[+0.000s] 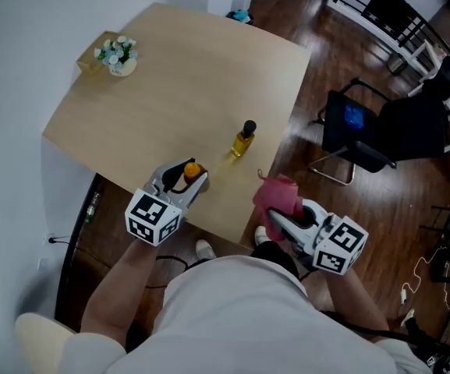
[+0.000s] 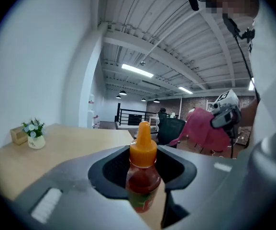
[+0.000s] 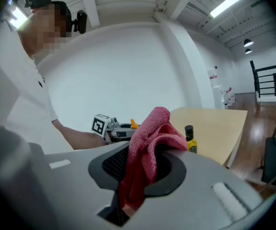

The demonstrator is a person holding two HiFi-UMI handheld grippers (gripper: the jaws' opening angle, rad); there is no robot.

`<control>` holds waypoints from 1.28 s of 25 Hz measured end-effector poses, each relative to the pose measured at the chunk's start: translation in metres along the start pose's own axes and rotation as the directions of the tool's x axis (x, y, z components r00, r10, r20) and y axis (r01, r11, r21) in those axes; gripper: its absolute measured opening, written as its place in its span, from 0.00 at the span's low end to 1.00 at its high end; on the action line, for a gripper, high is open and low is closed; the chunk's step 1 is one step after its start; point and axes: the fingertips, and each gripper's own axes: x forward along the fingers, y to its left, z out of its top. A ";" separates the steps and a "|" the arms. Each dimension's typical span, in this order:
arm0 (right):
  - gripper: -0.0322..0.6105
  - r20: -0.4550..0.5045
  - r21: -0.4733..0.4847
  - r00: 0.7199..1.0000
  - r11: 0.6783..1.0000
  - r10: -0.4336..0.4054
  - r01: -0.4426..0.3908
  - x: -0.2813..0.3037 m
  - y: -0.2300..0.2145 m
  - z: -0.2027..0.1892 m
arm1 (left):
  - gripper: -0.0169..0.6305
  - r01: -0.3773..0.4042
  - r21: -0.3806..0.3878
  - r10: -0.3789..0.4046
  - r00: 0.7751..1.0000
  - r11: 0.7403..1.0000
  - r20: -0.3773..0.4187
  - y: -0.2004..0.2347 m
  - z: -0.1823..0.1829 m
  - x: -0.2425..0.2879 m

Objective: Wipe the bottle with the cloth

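Head view: left gripper [image 1: 184, 181] is over the near edge of the wooden table [image 1: 170, 92], jaws pinching a sauce bottle [image 1: 191, 170] with an orange cap. Right gripper [image 1: 284, 223] is off the table's near right corner, jaws clamped on a pink cloth [image 1: 275, 196] bunched above them. Cloth and sauce bottle are apart, not touching. A yellow oil bottle [image 1: 242, 140] with a black cap stands upright on the table, between and beyond the two grippers. Small flower pot [image 1: 118, 56] is at the far left corner, next to a box [image 1: 90, 59]. Black chair [image 1: 365, 127] is on the floor to the right.

Left gripper view: left gripper [image 2: 145, 166] jaws are closed narrow on the sauce bottle [image 2: 141, 183], red contents, orange nozzle cap pointing up. Right gripper [image 2: 226, 111] with the cloth [image 2: 202, 128] is beyond, to the right. Flower pot [image 2: 34, 135] is far left on the table [image 2: 66, 145].

Right gripper view: right gripper [image 3: 138, 174] jaws are pinched on the cloth [image 3: 149, 140], which folds up over them. Left gripper [image 3: 110, 128] is behind it. Oil bottle [image 3: 190, 140] is upright on the table [image 3: 219, 123], just right of the cloth.
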 end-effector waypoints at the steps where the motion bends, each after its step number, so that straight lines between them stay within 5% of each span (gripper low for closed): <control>1: 0.17 -0.001 0.004 1.000 1.000 -0.026 0.026 -0.007 -0.004 -0.001 | 0.27 -0.012 0.005 0.012 1.000 1.000 -0.005 0.003 -0.009 0.010; 9: 0.17 -0.014 -0.017 0.985 0.985 -0.170 0.170 -0.046 -0.008 -0.008 | 0.27 -0.091 0.032 0.093 0.994 0.995 -0.054 0.031 -0.072 0.074; 20: 0.17 -0.063 0.027 0.956 0.958 -0.285 0.287 -0.102 0.013 -0.036 | 0.28 -0.113 0.081 0.120 0.989 0.990 -0.081 0.037 -0.102 0.093; 23: 0.17 -0.070 -0.001 0.965 0.967 -0.253 0.254 -0.112 0.018 -0.045 | 0.43 -0.154 0.125 0.161 0.986 0.980 -0.047 0.033 -0.094 0.089; 28: 0.17 -0.082 -0.106 0.989 0.988 -0.122 0.113 -0.126 0.023 -0.052 | 0.44 -0.274 0.180 0.260 0.961 0.945 0.096 -0.010 -0.041 0.025; 32: 0.17 -0.058 -0.197 0.998 0.980 -0.009 -0.002 -0.167 0.022 -0.060 | 0.42 -0.315 0.213 0.296 0.948 0.925 0.118 -0.102 -0.023 -0.032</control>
